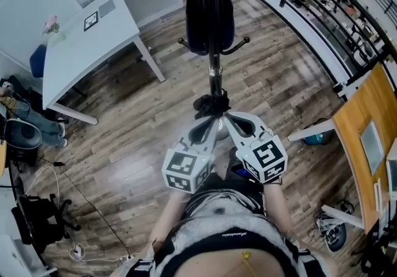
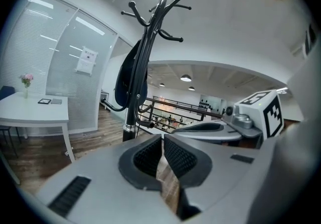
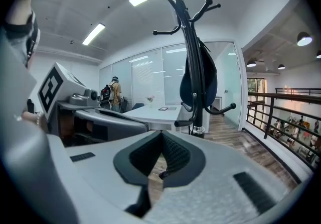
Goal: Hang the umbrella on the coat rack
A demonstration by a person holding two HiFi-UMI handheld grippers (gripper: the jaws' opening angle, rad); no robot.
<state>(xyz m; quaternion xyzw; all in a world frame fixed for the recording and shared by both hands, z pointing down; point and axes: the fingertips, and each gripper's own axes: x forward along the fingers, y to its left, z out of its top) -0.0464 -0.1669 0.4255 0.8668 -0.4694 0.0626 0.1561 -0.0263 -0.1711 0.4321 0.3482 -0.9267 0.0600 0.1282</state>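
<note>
A dark folded umbrella (image 1: 209, 12) hangs on the black coat rack (image 1: 214, 74), close against its pole and above two lower hooks. It also shows as the umbrella (image 2: 128, 80) on the coat rack (image 2: 146, 52) in the left gripper view. In the right gripper view the umbrella (image 3: 200, 80) hangs on the coat rack (image 3: 193, 57) straight ahead. My left gripper (image 1: 209, 123) (image 2: 163, 142) and right gripper (image 1: 227, 118) (image 3: 161, 140) sit side by side just short of the pole's lower part, both pointing at it. Each is shut with nothing between its pads.
A white table (image 1: 93, 40) stands left of the rack. A black railing (image 1: 322, 9) curves along the right, with a wooden desk (image 1: 366, 139) beyond it. An office chair (image 1: 37, 220) and bags sit at the far left. A person with a backpack (image 3: 108, 95) stands far off.
</note>
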